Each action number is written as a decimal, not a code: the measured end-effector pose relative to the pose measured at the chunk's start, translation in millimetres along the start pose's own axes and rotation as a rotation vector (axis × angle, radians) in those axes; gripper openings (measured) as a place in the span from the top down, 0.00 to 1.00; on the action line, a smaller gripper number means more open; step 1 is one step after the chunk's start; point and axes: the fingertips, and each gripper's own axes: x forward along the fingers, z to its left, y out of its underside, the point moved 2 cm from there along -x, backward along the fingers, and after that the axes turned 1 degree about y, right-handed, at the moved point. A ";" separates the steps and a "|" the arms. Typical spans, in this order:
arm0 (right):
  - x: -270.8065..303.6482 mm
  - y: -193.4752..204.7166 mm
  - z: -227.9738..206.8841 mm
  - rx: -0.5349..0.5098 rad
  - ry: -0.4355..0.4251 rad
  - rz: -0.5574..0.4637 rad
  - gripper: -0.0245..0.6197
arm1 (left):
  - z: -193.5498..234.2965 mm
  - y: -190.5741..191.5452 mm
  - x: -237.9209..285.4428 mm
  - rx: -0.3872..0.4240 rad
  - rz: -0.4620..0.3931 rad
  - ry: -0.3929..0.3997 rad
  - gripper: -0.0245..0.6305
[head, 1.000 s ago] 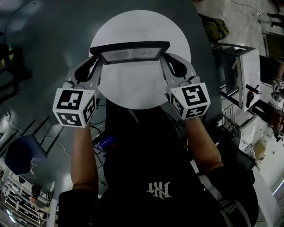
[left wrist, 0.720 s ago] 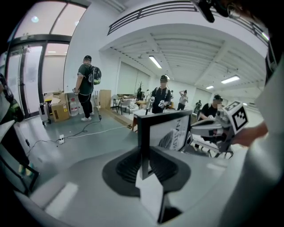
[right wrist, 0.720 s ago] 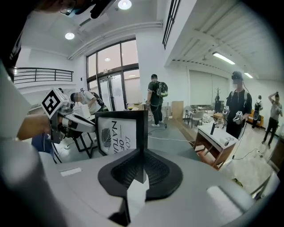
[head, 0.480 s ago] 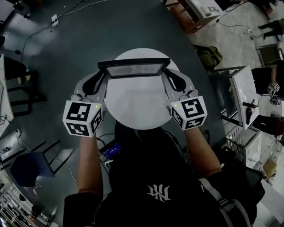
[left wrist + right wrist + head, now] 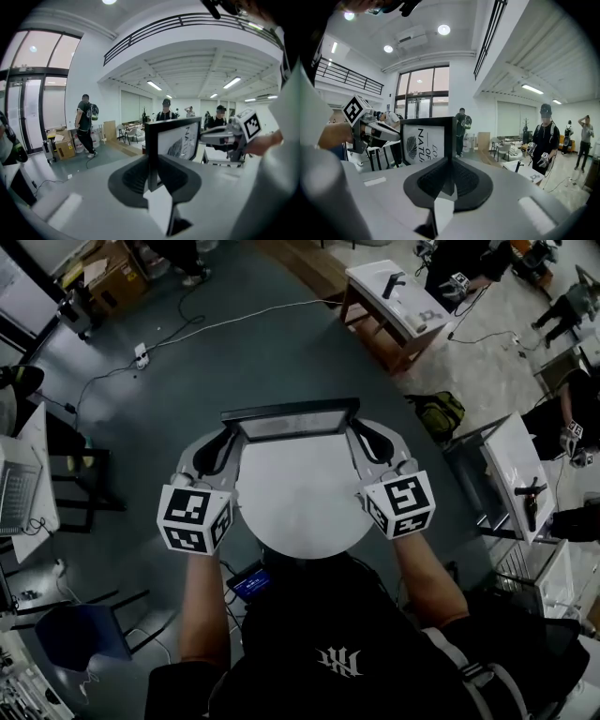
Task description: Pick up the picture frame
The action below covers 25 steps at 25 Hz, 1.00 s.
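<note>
A black picture frame [image 5: 292,421] with a white print hangs in the air, high above the round white table [image 5: 300,512]. My left gripper [image 5: 228,448] is shut on its left edge. My right gripper [image 5: 357,442] is shut on its right edge. In the left gripper view the frame's black edge [image 5: 151,154] stands clamped between the dark pads, and the print faces the far gripper. The right gripper view shows the frame [image 5: 429,141] from the other end, its edge pinched between the pads, with lettering on the print.
Far below lie grey floor with cables, a wooden bench [image 5: 398,306] at the back right, a green bag [image 5: 438,413], a white table [image 5: 516,474] at right and a blue chair [image 5: 80,634] at lower left. Several people stand about the hall.
Both grippers have risen with the frame held between them. The round table looks smaller and farther below, and more of the floor and furniture has come into view.
</note>
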 end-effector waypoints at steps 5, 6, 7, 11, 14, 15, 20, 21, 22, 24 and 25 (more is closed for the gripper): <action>-24.1 -34.4 -8.0 -0.022 0.009 -0.074 0.93 | -13.3 -38.3 -16.0 0.043 -0.061 -0.019 0.88; -27.8 -40.9 -9.1 -0.023 0.007 -0.088 0.93 | -15.1 -45.2 -19.1 0.052 -0.071 -0.022 0.88; -31.4 -47.2 -10.6 -0.025 0.006 -0.102 0.93 | -17.2 -52.0 -22.2 0.061 -0.082 -0.026 0.88; -50.4 -64.6 -17.6 -0.044 0.004 -0.152 0.93 | -33.5 -70.9 -34.7 0.084 -0.121 -0.042 0.88; -61.0 -74.1 -18.6 -0.052 -0.006 -0.180 0.93 | -41.4 -79.7 -44.1 0.093 -0.149 -0.058 0.87; -64.0 -77.7 -19.1 -0.059 -0.009 -0.190 0.93 | -43.3 -83.5 -46.7 0.097 -0.158 -0.066 0.87; -80.6 -98.1 -29.9 -0.080 -0.019 -0.234 0.93 | -57.2 -105.5 -53.5 0.106 -0.196 -0.091 0.87; -82.7 -103.1 -30.6 -0.081 -0.019 -0.245 0.93 | -58.1 -109.6 -55.8 0.110 -0.204 -0.094 0.87; -84.6 -108.1 -30.8 -0.083 -0.019 -0.256 0.93 | -58.6 -113.8 -58.5 0.115 -0.213 -0.096 0.87; -88.8 -116.9 -30.3 -0.085 -0.018 -0.277 0.93 | -59.7 -122.2 -64.6 0.127 -0.233 -0.100 0.87; -91.1 -120.7 -29.9 -0.087 -0.017 -0.286 0.93 | -60.6 -126.3 -67.8 0.133 -0.242 -0.102 0.87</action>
